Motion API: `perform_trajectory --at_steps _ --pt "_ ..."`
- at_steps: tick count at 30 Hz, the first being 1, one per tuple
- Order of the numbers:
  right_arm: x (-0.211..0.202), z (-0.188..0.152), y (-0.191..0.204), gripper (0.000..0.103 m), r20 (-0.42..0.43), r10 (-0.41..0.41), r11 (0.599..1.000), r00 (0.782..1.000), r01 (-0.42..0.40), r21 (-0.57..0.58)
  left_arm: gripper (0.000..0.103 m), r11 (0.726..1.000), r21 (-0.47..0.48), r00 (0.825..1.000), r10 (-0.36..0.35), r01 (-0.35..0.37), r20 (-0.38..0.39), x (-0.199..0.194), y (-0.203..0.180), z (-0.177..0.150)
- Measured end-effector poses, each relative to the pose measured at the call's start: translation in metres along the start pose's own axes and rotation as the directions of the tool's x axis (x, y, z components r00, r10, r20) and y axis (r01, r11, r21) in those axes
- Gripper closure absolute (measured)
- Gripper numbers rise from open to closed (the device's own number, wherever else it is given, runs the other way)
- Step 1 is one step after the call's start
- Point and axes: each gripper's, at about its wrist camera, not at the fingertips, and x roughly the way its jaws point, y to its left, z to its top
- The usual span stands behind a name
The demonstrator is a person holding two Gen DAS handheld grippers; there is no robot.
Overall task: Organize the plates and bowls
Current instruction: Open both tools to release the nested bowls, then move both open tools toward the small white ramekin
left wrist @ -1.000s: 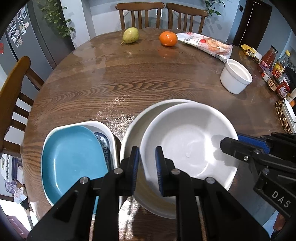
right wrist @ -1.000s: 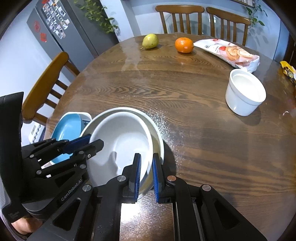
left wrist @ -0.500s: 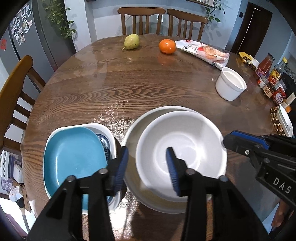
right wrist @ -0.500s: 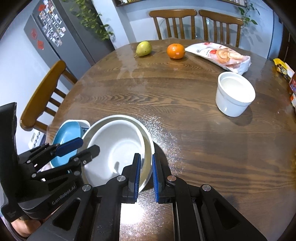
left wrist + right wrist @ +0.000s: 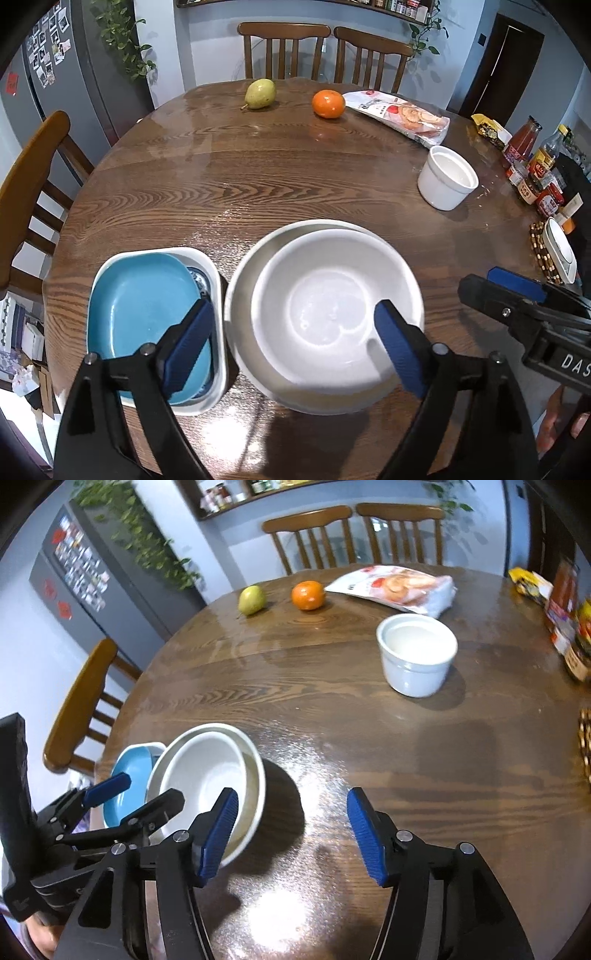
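A white bowl [image 5: 332, 306] sits nested inside a larger white bowl [image 5: 236, 295] on the round wooden table [image 5: 295, 177]. My left gripper [image 5: 293, 345] hovers over the near rim with its jaws opening; neither pad touches the bowls. Left of the bowls, a blue plate [image 5: 140, 310] lies in a white rectangular dish [image 5: 216, 273]. My right gripper [image 5: 291, 834] is also opening, with only bare table between its pads, just right of the nested bowls [image 5: 207, 771]. A small white ramekin [image 5: 417, 653] stands farther off at the right. The right wrist view shows the left gripper [image 5: 151, 788] over the bowls.
A pear [image 5: 260, 94], an orange [image 5: 328, 104] and a snack bag [image 5: 402, 116] lie at the far side. Sauce bottles [image 5: 532, 166] and a beaded mat [image 5: 543, 254] line the right edge. Wooden chairs [image 5: 325, 48] stand behind and to the left.
Both grippers were shut on the bowl's rim and have let go, their jaws spreading wide. The right gripper has drawn away to the right and rolled; the bowl rests inside the larger one.
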Motion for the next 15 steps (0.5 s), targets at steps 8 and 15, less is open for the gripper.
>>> perform_trajectory --at_steps 8,15 --pt "-0.014 -0.012 -0.025 0.041 0.014 -0.019 0.998 1.0 0.019 0.065 0.013 1.0 0.004 0.998 -0.027 0.027 -0.055 0.009 -0.016 -0.001" --pt "-0.033 -0.016 -0.058 0.04 0.048 -0.052 0.989 0.998 0.045 0.138 0.012 0.998 0.042 0.996 -0.047 0.051 -0.075 0.01 -0.042 0.004"
